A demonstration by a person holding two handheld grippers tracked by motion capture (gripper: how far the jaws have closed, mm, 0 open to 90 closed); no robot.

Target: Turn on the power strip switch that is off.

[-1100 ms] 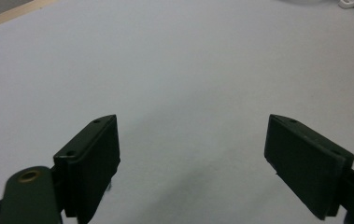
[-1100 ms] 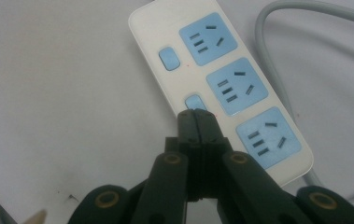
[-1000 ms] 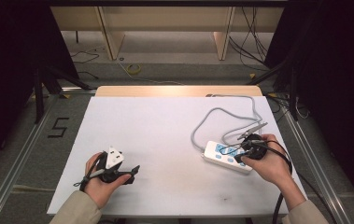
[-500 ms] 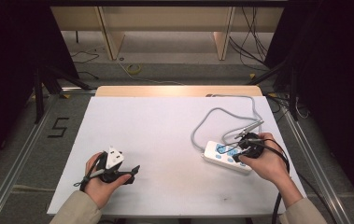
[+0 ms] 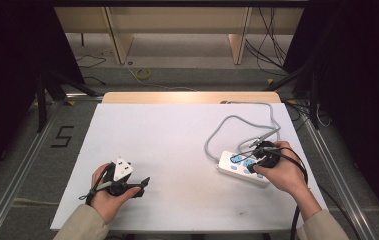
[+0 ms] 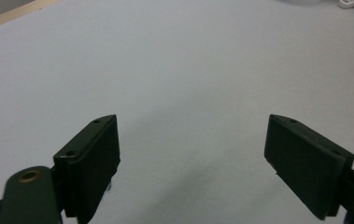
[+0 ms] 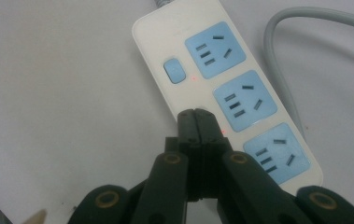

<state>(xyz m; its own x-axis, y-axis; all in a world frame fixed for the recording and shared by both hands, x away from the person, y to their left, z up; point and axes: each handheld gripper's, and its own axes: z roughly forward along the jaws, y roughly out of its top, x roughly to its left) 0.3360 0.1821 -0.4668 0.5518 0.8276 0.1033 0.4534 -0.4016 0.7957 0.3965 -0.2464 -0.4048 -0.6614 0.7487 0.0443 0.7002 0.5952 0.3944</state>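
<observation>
At the near edge of the white table (image 5: 177, 130), the left gripper (image 5: 127, 182) rests in the person's left hand (image 5: 104, 192), its jaws spread wide over bare tabletop with nothing between them. Further right, the right gripper (image 7: 196, 122) has its jaws pressed together, tips down on the white power strip (image 5: 242, 167) beside the middle of 3 blue sockets, just below the blue switch (image 7: 174, 71). The strip's grey cable (image 5: 237, 122) loops away toward the far edge of the table.
</observation>
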